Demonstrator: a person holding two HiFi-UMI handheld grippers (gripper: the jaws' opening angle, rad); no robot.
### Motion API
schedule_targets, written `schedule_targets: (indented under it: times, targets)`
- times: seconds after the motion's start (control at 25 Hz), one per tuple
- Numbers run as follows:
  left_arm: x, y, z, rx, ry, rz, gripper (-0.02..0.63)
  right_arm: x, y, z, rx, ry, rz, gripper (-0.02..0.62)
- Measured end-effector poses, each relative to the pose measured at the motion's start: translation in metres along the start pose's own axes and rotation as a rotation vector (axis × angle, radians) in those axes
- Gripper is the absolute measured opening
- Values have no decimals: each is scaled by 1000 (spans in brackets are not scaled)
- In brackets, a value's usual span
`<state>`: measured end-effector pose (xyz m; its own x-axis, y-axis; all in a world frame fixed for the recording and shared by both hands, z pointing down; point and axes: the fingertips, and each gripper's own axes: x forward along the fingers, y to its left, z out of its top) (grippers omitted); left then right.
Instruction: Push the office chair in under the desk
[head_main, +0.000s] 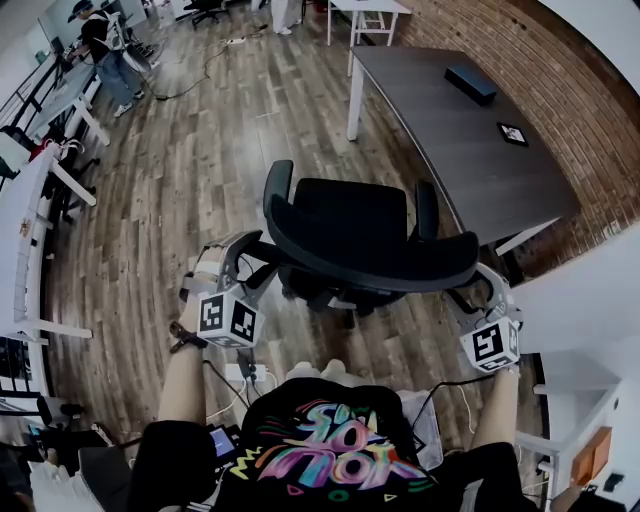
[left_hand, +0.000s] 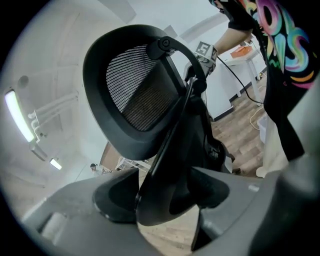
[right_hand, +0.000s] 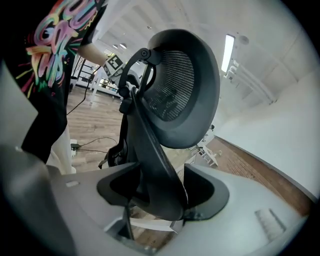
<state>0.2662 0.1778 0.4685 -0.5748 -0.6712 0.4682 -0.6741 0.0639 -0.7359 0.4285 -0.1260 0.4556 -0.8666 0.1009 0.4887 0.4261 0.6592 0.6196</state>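
Observation:
The black office chair (head_main: 360, 235) stands on the wood floor just before me, its backrest toward me and its seat facing the dark desk (head_main: 450, 130), still apart from the desk's near corner. My left gripper (head_main: 245, 252) is at the backrest's left rim, my right gripper (head_main: 478, 282) at its right rim. In the left gripper view the mesh backrest (left_hand: 135, 95) fills the frame, and its rim runs between the open jaws of the left gripper (left_hand: 165, 195). The right gripper view shows the same backrest (right_hand: 182, 90), its rim between the open jaws of the right gripper (right_hand: 160, 192).
A brick wall (head_main: 560, 80) runs behind the desk, which carries a black box (head_main: 470, 82) and a small tablet (head_main: 512, 133). White desks (head_main: 30, 200) line the left side. A person (head_main: 105, 50) stands far back left. A power strip (head_main: 250, 372) lies by my feet.

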Motion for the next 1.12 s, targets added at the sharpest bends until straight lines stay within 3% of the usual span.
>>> schedule_targets:
  times: [0.56,1.12]
  targets:
    - [11,6,-5,11,4,-10,273,8,-3,5,5,-50,7,272]
    - [19,20,-11,13,14,28,273,20,-7,10,-13,-31,56,270]
